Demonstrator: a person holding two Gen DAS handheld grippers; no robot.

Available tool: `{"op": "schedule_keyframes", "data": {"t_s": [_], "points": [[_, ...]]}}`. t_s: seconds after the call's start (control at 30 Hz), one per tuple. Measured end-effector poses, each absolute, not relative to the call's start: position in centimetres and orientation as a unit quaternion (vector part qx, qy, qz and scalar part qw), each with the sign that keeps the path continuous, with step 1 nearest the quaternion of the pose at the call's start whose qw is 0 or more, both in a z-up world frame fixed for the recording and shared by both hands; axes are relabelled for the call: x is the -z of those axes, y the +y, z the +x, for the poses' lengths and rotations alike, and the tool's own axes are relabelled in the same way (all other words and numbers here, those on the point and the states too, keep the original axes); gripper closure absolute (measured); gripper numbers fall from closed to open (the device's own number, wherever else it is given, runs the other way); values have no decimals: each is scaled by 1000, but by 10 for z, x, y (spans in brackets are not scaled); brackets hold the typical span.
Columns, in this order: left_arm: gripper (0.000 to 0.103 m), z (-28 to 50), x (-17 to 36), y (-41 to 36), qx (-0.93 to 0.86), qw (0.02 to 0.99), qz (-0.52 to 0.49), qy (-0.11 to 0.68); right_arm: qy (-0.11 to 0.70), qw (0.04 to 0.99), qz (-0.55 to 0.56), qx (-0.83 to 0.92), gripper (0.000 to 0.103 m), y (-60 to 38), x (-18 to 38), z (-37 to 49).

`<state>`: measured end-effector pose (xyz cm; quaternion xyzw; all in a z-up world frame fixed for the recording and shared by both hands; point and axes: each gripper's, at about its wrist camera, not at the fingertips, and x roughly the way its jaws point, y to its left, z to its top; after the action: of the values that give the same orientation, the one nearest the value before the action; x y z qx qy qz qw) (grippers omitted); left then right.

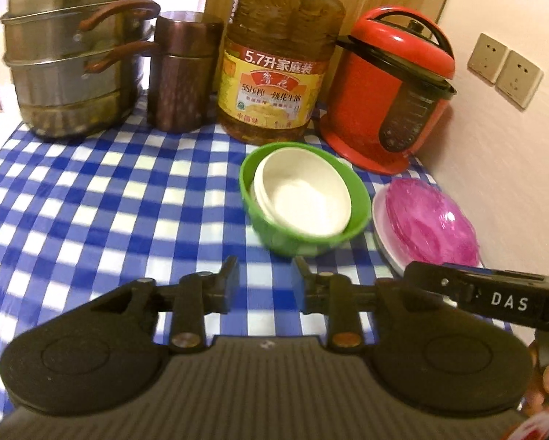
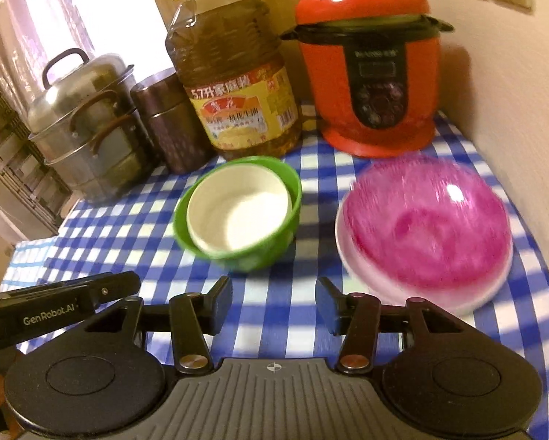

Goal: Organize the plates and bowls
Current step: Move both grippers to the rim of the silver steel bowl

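A white bowl is nested inside a green bowl on the blue checked tablecloth. To its right a pink translucent plate lies on a white plate. My left gripper hovers just in front of the green bowl, jaws apart, with nothing between them. My right gripper hangs in front of both stacks, between them, jaws apart and empty. The right gripper's body shows in the left wrist view, the left gripper's body in the right wrist view.
Along the back stand a steel steamer pot, a brown metal canister, a large oil bottle and a red pressure cooker. A wall with sockets borders the table on the right.
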<state>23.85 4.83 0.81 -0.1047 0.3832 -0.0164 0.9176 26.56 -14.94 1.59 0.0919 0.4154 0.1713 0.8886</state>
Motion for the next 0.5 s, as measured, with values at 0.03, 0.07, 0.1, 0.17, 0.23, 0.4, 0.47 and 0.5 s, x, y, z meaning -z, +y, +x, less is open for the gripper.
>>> {"op": "schedule_keyframes", "data": {"t_s": [0.03, 0.07, 0.1, 0.17, 0.23, 0.4, 0.47, 0.5], "points": [[67, 229, -10, 48, 15, 918, -102, 382, 417, 888, 96, -170, 53, -152, -17, 258], [63, 220, -11, 47, 14, 919, -101, 382, 418, 887, 98, -169, 53, -154, -17, 250], [61, 210, -12, 47, 17, 919, -99, 382, 421, 886, 99, -168, 53, -156, -18, 241], [58, 191, -12, 47, 19, 919, -97, 383, 425, 884, 100, -164, 53, -160, -19, 225], [56, 174, -12, 49, 17, 917, -96, 387, 429, 883, 105, -159, 53, -165, -19, 208], [56, 136, -8, 48, 20, 913, -83, 398, 443, 875, 122, -153, 53, -175, -16, 173], [56, 124, -4, 49, 23, 911, -84, 404, 447, 872, 131, -149, 53, -178, -14, 162], [56, 118, -2, 49, 23, 909, -84, 408, 449, 871, 134, -147, 53, -180, -13, 156]]}}
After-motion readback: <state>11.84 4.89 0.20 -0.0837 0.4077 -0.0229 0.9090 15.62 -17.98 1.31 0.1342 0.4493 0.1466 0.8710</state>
